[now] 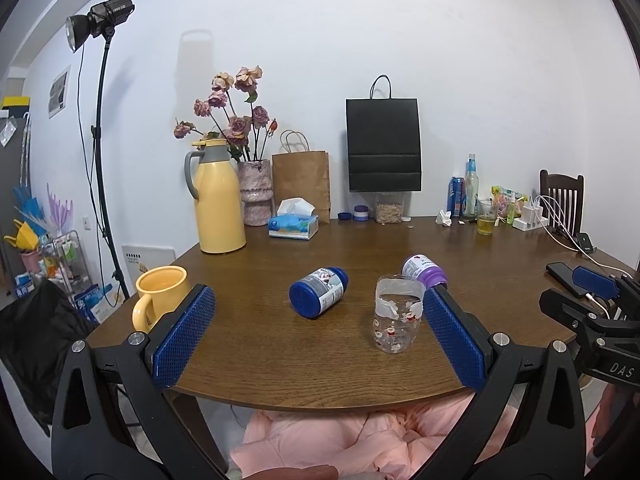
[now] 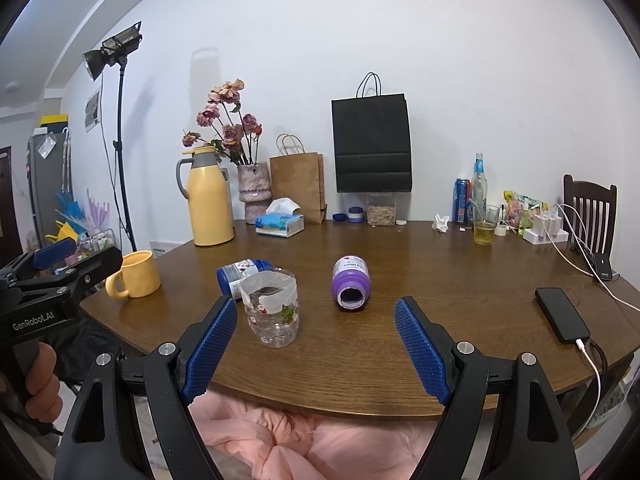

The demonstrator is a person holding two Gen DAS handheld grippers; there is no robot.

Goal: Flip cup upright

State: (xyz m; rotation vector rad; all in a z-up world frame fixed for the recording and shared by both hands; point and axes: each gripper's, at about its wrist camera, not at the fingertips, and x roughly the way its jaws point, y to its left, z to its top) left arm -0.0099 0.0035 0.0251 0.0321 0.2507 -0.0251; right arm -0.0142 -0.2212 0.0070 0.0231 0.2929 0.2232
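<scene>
Left wrist view: left gripper (image 1: 318,334) gapes wide above the near table (image 1: 280,360) edge, holding nothing. Right gripper (image 2: 316,344) likewise spread wide, unladen. The clear cup (image 2: 271,309), torn label, printed figures, stands mouth-up near that edge, bare wood around it. Blue bottle (image 2: 240,274) lies partly hidden behind it; purple bottle (image 2: 351,282) lies beside.
</scene>
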